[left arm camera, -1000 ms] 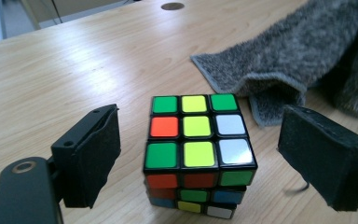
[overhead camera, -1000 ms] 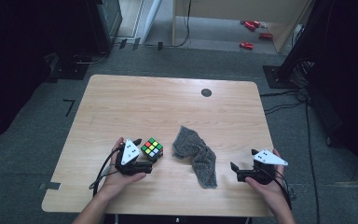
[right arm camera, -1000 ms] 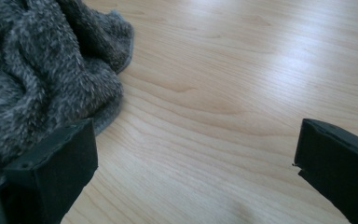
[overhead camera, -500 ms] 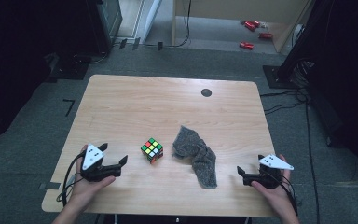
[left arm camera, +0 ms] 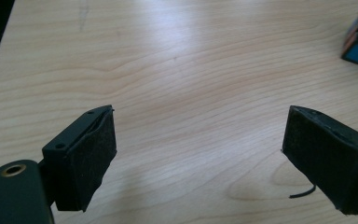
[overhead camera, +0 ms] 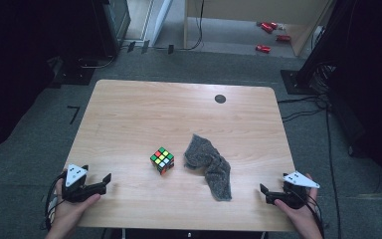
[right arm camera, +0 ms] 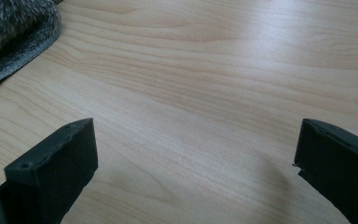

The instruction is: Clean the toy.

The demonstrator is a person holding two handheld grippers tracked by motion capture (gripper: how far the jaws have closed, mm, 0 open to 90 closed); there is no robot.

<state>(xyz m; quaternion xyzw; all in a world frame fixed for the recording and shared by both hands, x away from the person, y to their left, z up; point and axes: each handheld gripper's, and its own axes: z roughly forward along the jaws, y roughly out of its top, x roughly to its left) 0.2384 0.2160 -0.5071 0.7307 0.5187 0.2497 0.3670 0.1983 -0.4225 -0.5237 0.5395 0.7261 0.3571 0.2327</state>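
My left gripper (overhead camera: 105,180) rests at the near left corner of the light wooden table (overhead camera: 179,109), its black padded jaws apart with bare wood grain between them; they have just been opening wider. My right gripper (overhead camera: 264,191) sits at the near right edge, jaws likewise spread and clasping nothing.

Farther in, between the two and well apart from both, stands the small multicoloured puzzle cube (overhead camera: 162,160), tilted so a corner points toward me. Its top shows red, green, yellow and white stickers in a three-by-three grid on black plastic, and I can read no writing or brand on it. Just beside it, to its right, lies a crumpled grey fuzzy cloth (overhead camera: 210,165). Near the far edge is a small dark round disc (overhead camera: 220,98).
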